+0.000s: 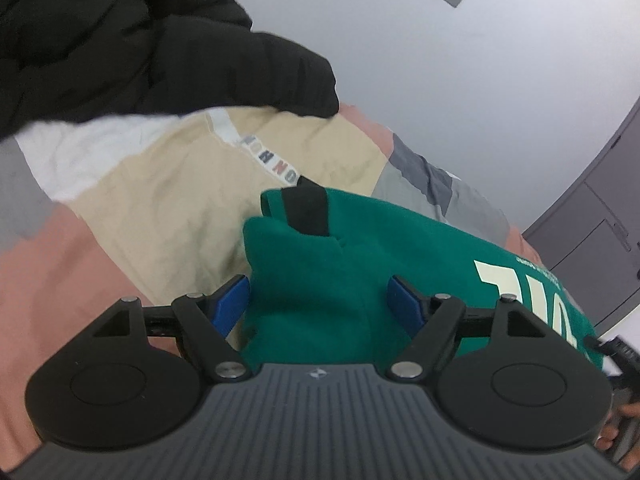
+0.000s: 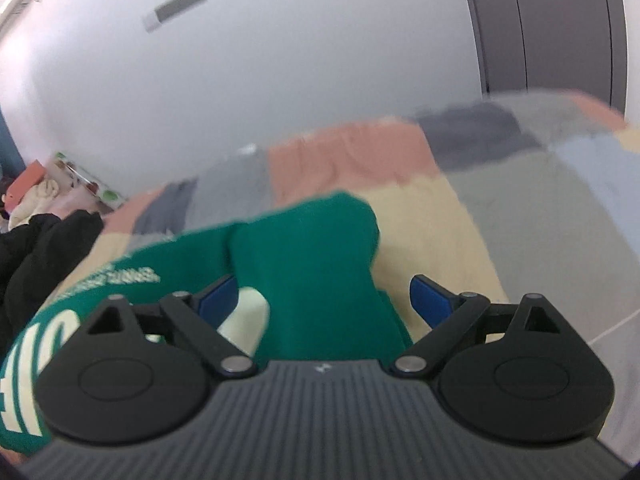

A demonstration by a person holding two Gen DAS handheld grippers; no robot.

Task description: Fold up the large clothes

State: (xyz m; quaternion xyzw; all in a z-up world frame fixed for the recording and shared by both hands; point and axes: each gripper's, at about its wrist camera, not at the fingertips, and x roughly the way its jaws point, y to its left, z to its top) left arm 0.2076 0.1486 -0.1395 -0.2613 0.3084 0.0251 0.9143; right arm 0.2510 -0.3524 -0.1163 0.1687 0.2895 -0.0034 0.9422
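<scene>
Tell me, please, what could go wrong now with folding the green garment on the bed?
The green garment lies bunched between both open grippers, left gripper and right gripper, so its fold may spring back. The black jacket lies close and could get in the way of the next fold.

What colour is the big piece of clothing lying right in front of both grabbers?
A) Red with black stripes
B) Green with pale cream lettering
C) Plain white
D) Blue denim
B: the garment between the blue fingertips of both grippers is green, with cream letters showing in both wrist views, and it lies on a patchwork bedspread.
</scene>
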